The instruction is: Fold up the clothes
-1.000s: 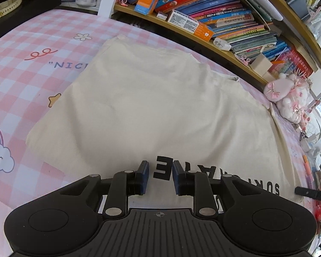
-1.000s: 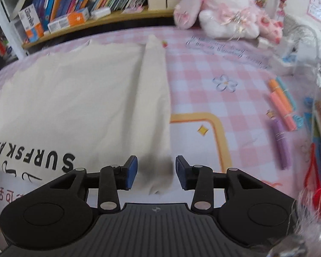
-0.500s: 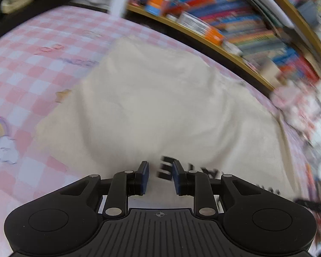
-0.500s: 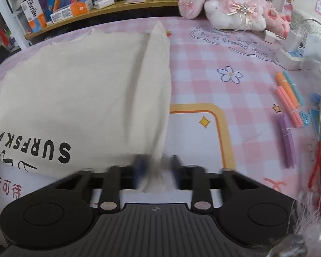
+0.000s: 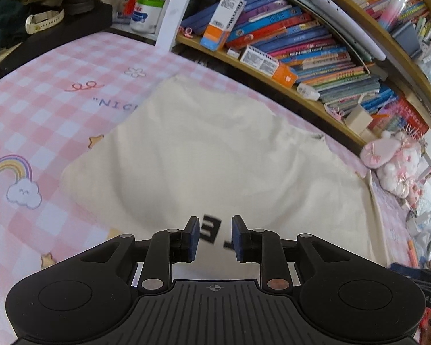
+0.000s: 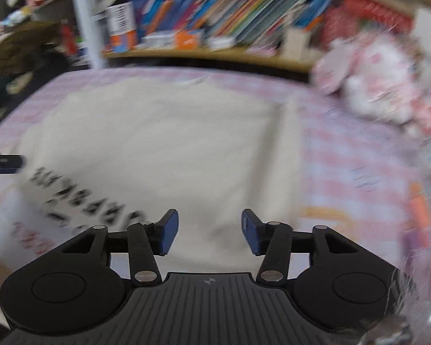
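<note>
The cream garment [image 5: 215, 155] lies spread flat on the pink checked bench cover [image 5: 43, 109], its far edge close beneath the wooden bookshelf [image 5: 273, 77]. A row of black printed letters [image 5: 212, 230] runs across the garment's near portion. The fabric is largely smooth, with shallow creases. On the side nearest the plush toy [image 5: 393, 166] a narrow strip of fabric is folded over, forming a long straight ridge that runs from the shelf side toward the near edge.

The left tool [image 5: 214, 237] hangs above the near part of the garment, directly over the lettering. Its blue pads [image 5: 193, 238] stand a narrow gap apart; the letters show clearly between them, and no fabric is pinched.

The right tool [image 6: 209, 231] hangs over the garment's near portion, just inboard of the folded ridge. This view is heavily blurred. Its pads [image 6: 169, 231] stand visibly wider apart than the left tool's, the jaws are opening, and nothing is between them; the cloth lies below, untouched as far as the blur allows. The garment [image 6: 163, 143] appears here as well, with the lettering [image 6: 83, 201] smeared toward the left tool's side.

Books [image 5: 316, 49] fill the shelf. Coloured pens [image 6: 419, 215] lie on the cover beyond the ridge, on the plush toy's [image 6: 376, 80] side.
</note>
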Demonstrator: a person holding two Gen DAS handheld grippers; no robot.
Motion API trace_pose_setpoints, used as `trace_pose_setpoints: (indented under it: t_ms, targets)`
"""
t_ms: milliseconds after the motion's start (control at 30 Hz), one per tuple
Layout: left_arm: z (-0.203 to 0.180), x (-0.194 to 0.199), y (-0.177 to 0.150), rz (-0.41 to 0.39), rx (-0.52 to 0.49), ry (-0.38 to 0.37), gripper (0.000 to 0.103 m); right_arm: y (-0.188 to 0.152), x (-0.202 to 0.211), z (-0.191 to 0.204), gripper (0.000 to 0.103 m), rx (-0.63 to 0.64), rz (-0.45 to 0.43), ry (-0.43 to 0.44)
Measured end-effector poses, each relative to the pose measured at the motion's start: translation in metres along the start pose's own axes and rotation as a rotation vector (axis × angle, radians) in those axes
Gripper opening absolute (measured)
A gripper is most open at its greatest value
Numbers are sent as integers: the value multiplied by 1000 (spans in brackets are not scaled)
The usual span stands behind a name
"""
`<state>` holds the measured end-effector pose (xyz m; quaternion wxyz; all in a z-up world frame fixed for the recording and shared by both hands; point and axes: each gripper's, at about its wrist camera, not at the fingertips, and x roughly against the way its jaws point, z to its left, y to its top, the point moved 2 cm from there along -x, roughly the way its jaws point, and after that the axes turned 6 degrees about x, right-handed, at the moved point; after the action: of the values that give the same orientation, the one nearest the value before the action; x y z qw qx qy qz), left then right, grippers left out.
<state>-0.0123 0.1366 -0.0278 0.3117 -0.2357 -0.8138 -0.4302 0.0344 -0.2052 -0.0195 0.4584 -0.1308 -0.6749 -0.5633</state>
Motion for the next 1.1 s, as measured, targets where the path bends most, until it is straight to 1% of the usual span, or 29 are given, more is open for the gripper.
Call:
trace_pose_setpoints:
  t_ms: [67, 133, 200, 233, 267, 300, 333, 367, 500, 600, 633, 900, 1033, 1100]
  targets:
    - [3, 4, -3, 3, 9, 8, 25, -5, -8, 1, 40, -4, 43, 13]
    - [10, 9, -5, 3, 44, 22, 25, -12, -13, 1, 41, 8, 77, 14]
    - [19, 14, -6, 3, 86, 36, 25, -16, -13, 4, 49, 45, 57, 34]
    - [24, 17, -6, 0, 115, 42, 25, -18, -12, 7, 51, 72, 50, 39]
    - [29, 19, -7, -4, 145, 47, 25, -21, -12, 11, 56, 110, 45, 40]
    - [33, 22, -7, -9, 171, 51, 25, -23, -12, 15, 59, 139, 41, 34]
    - [38, 24, -7, -13, 199, 54, 25, -25, -12, 18, 60, 164, 37, 27]
    - [43, 26, -7, -17, 228, 58, 25, -26, -12, 18, 63, 160, 35, 27]
    - [62, 33, -7, -27, 350, 65, 26, -25, -14, 18, 64, 170, 32, 34]
    - [75, 35, -10, -26, 427, 70, 29, -26, -14, 17, 64, 180, 24, 35]
    - [78, 35, -11, -24, 446, 72, 30, -26, -14, 18, 64, 185, 22, 34]
    - [100, 31, -15, -16, 575, 63, 31, -27, -15, 19, 67, 200, 21, 33]
    - [112, 31, -15, -42, 651, 50, 31, -27, -15, 19, 68, 206, 25, 37]
    - [118, 30, -14, -63, 681, 37, 30, -28, -16, 20, 76, 215, 31, 42]
